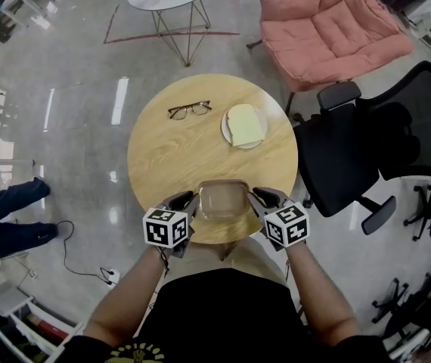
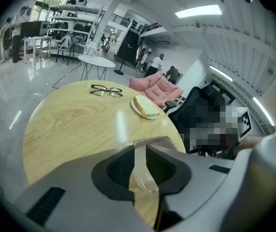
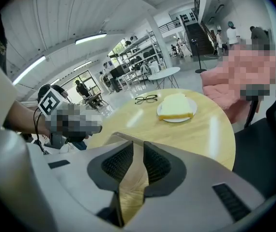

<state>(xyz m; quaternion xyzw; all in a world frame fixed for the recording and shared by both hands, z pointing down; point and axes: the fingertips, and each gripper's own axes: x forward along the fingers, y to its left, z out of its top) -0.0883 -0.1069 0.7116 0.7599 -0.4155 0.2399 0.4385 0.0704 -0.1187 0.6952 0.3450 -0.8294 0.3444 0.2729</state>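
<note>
At the table (image 1: pixel 162 157) edge, left claw (image 1: pixel 187 202) and right claw (image 1: pixel 255 198) clamp the clear container (image 1: pixel 223 200), nearly closed

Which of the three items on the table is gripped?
The clear container at the near edge: left gripper and right gripper clamp its walls. The glasses and bread plate lie apart.

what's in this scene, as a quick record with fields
left tongs: shut on the left wall of the clear plastic container
right tongs: shut on its right wall
container: looks empty, at the near edge of the round wooden table
farther on table: eyeglasses; white plate bearing a bread slice
beside table: black office chair, pink armchair
</note>
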